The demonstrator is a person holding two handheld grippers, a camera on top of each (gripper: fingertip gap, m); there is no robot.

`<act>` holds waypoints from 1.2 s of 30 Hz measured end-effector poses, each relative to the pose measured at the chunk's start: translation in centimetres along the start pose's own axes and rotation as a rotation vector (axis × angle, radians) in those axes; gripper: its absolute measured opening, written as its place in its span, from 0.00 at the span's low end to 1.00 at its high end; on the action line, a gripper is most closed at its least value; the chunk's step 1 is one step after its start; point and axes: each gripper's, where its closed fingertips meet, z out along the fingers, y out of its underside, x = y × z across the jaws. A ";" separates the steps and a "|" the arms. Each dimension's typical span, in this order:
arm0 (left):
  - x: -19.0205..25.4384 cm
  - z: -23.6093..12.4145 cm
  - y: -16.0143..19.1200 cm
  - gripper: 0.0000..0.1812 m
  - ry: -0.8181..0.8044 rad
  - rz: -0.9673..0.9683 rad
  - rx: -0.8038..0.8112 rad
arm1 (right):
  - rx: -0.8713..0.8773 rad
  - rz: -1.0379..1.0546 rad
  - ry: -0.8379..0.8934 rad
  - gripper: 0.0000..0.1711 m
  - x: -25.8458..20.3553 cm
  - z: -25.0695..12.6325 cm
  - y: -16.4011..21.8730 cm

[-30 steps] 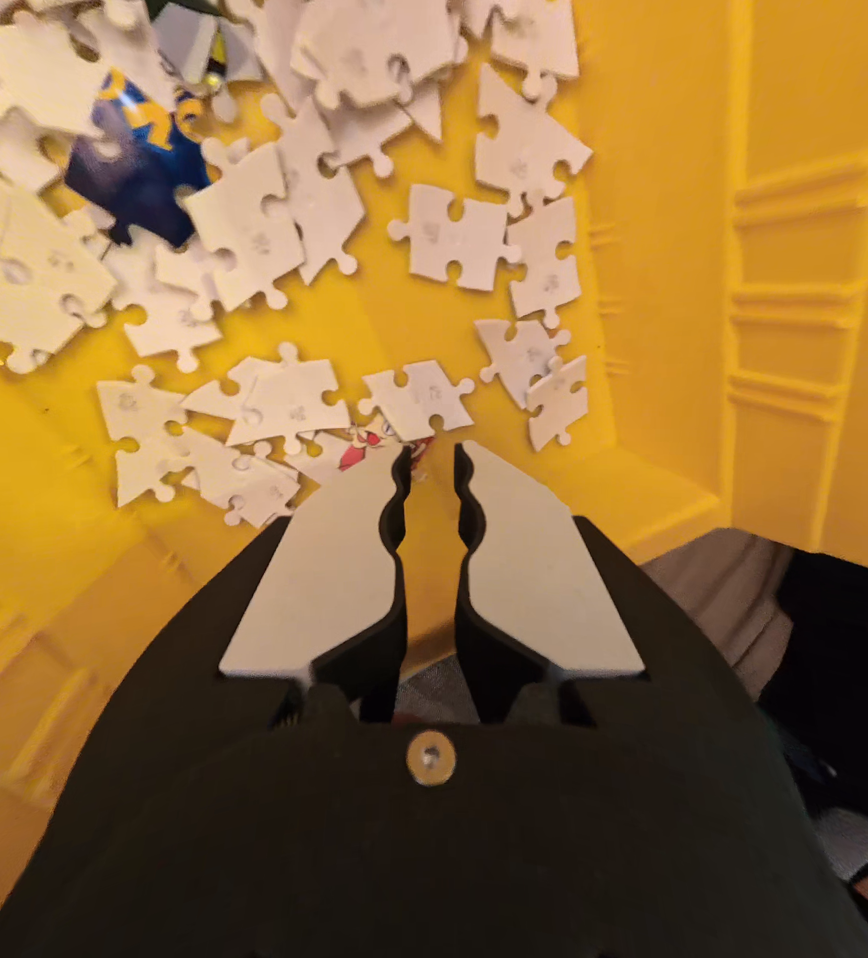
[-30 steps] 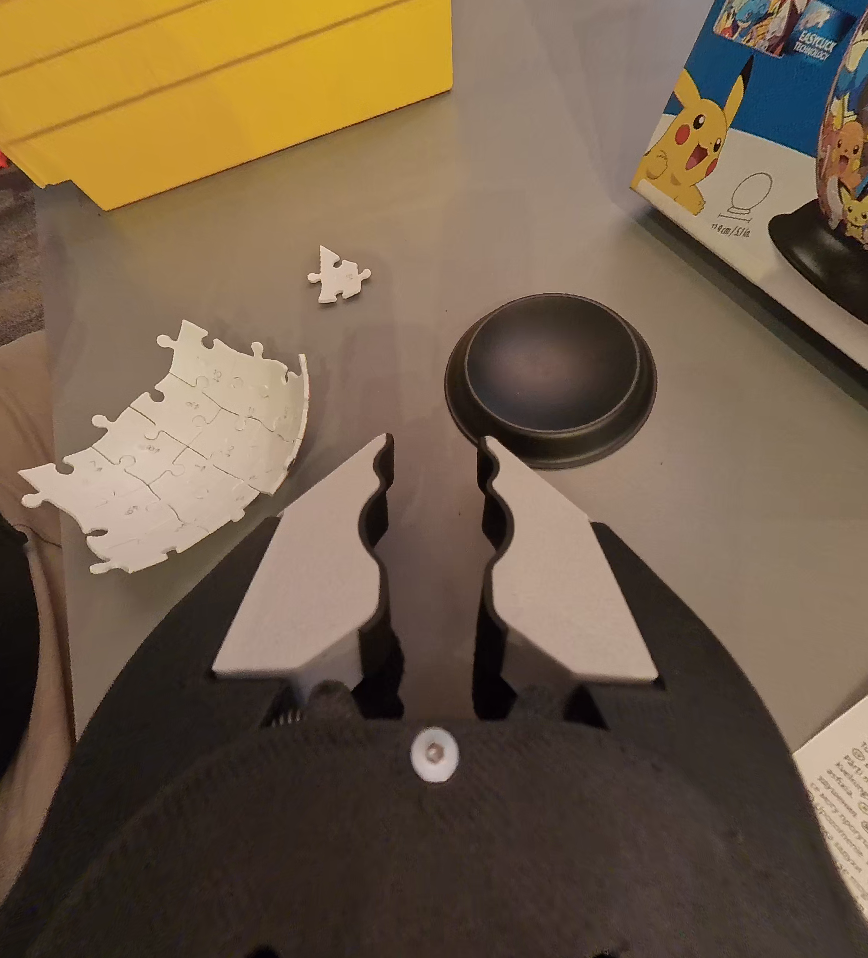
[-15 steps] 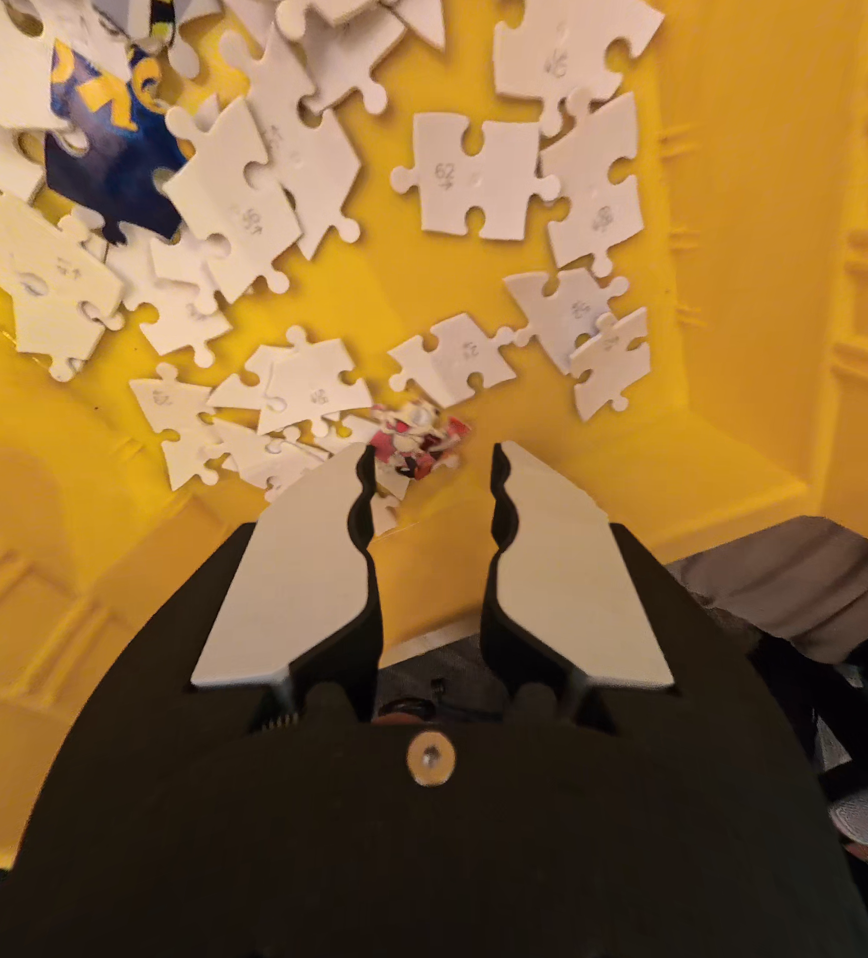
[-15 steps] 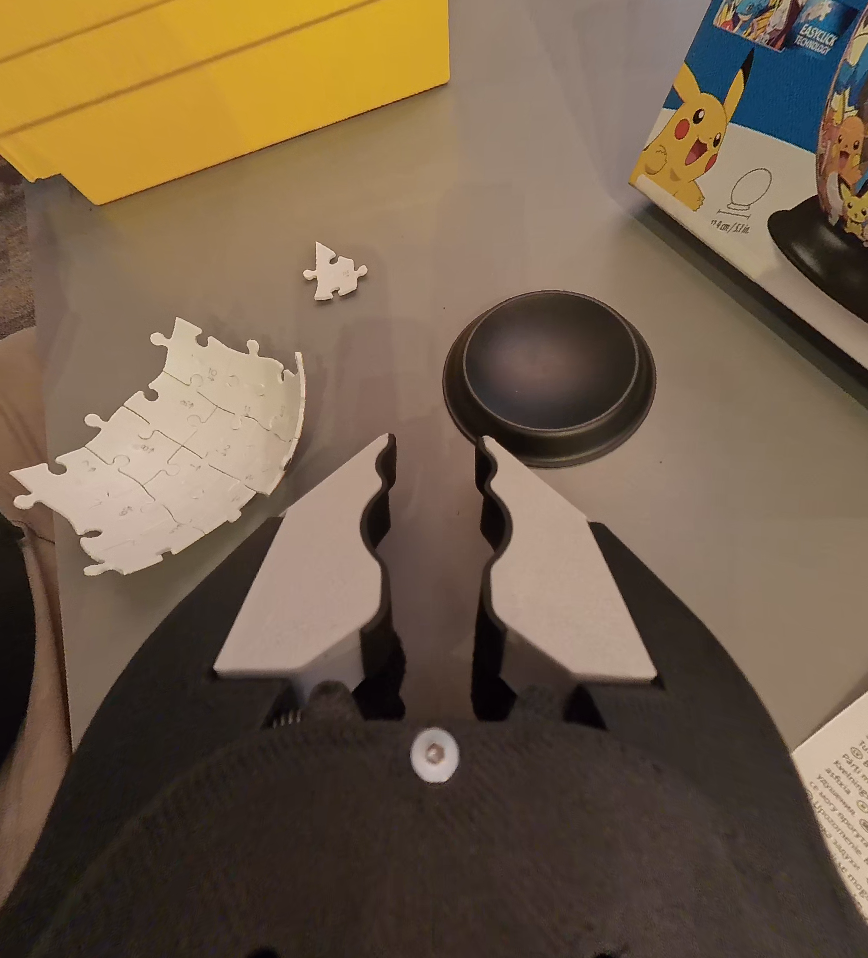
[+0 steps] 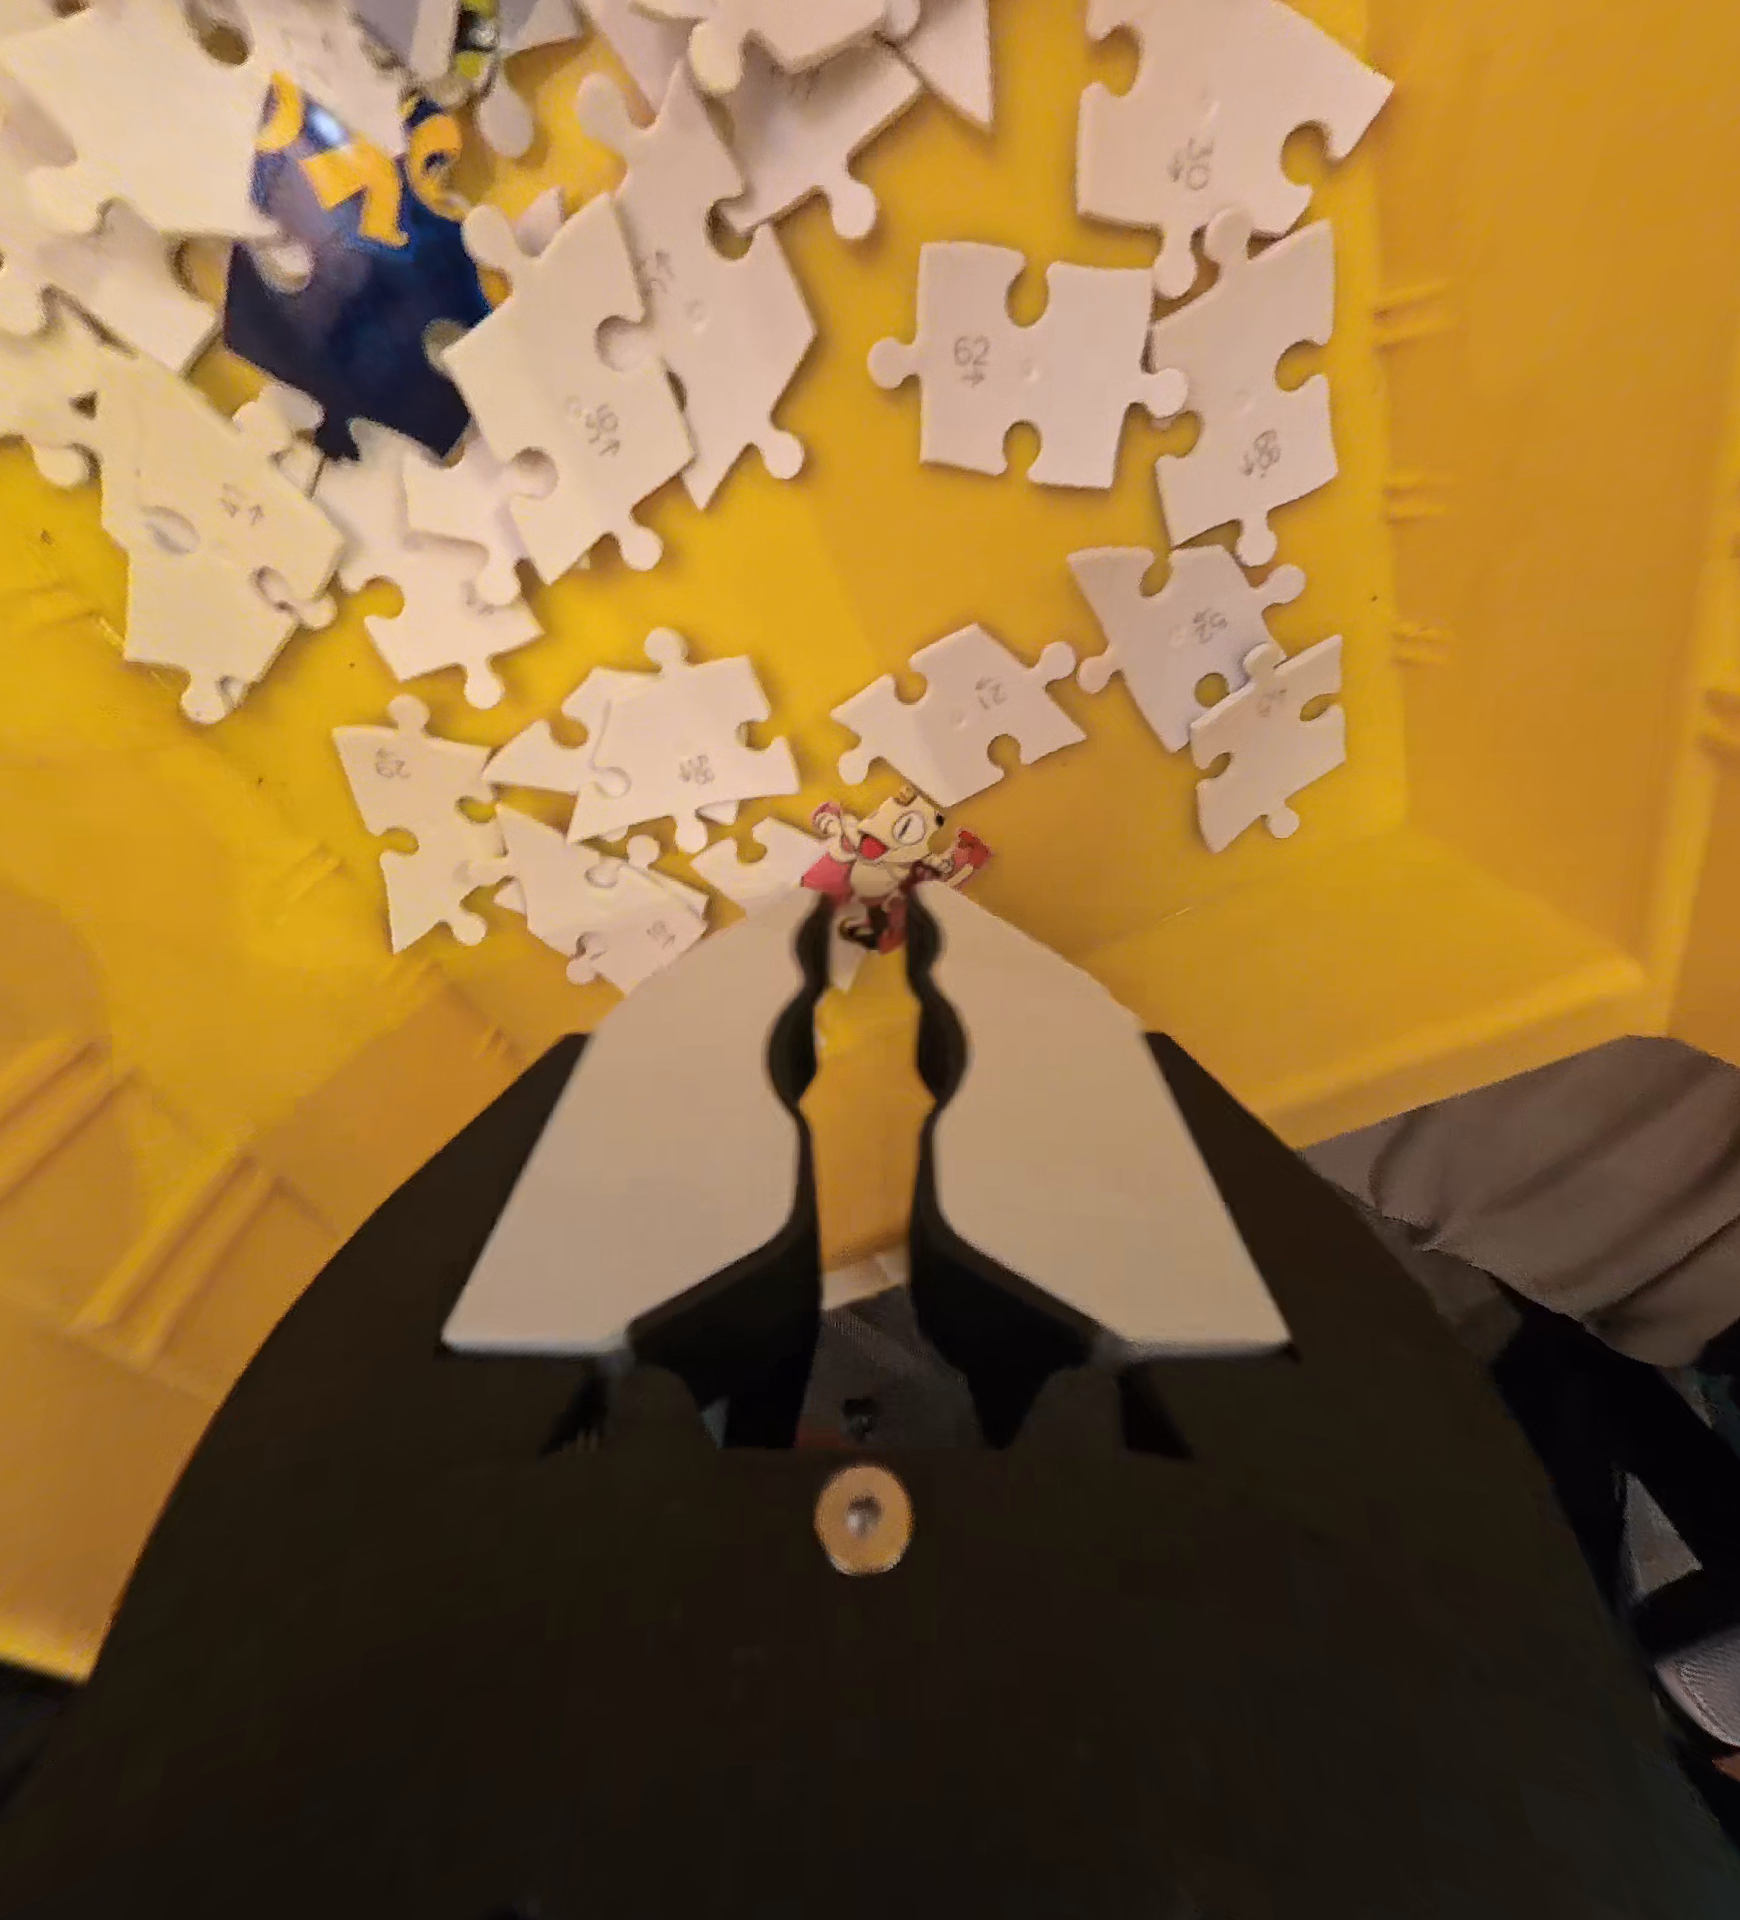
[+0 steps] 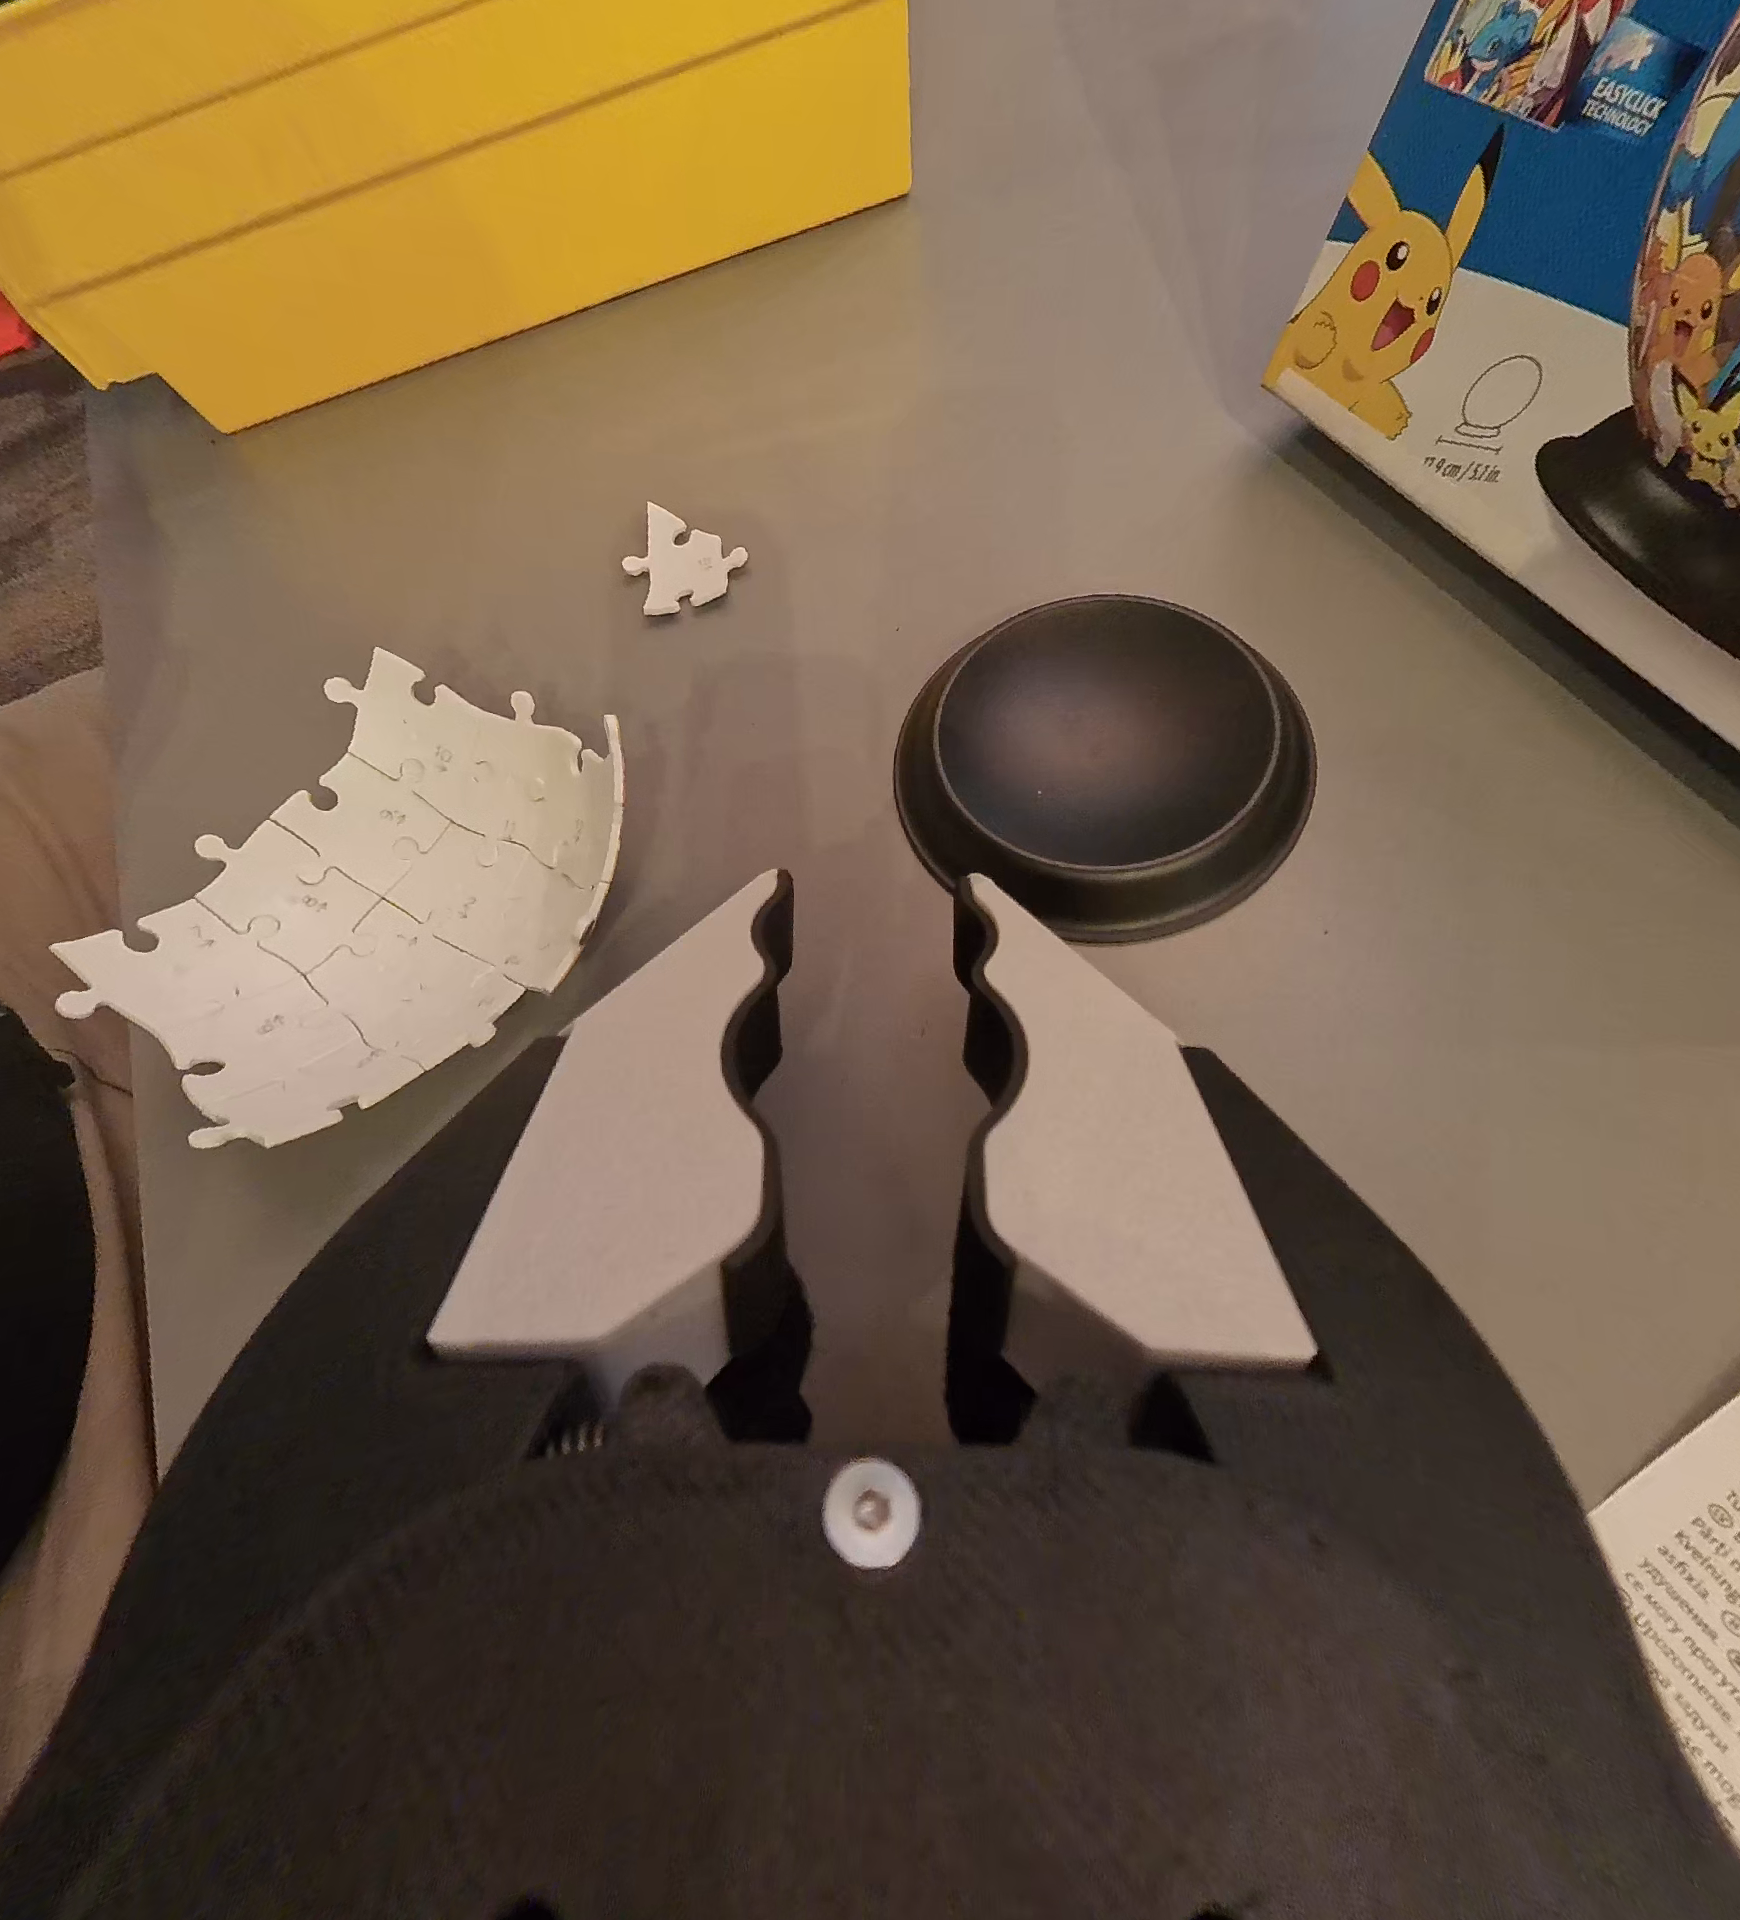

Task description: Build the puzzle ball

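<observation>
Yellow bin [image 5: 1468, 935] walls ring the left gripper [image 5: 868, 920], its tongs nipping one printed piece [image 5: 887, 857] by its edge, a thin hold that could slip, while the right gripper [image 6: 876, 904], tongs apart and empty, hovers near the shell [image 6: 367, 914].

Small printed numbers mark the white puzzle pieces [image 5: 1037, 379]; lettering covers the puzzle box [image 6: 1531, 260] and leaflet [image 6: 1739, 1538]
</observation>
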 end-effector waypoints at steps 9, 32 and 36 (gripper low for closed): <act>0.6 0.8 0.0 0.25 -0.040 0.027 -0.138 | 0.003 0.002 -0.001 0.17 0.0 -0.1 -0.1; 3.1 -14.3 -5.7 0.17 0.628 0.005 1.120 | 0.019 0.010 -0.015 0.17 0.0 -0.3 -0.3; 3.6 -18.4 -4.2 0.17 0.834 0.062 1.376 | 0.020 0.009 -0.016 0.17 0.0 -0.3 -0.3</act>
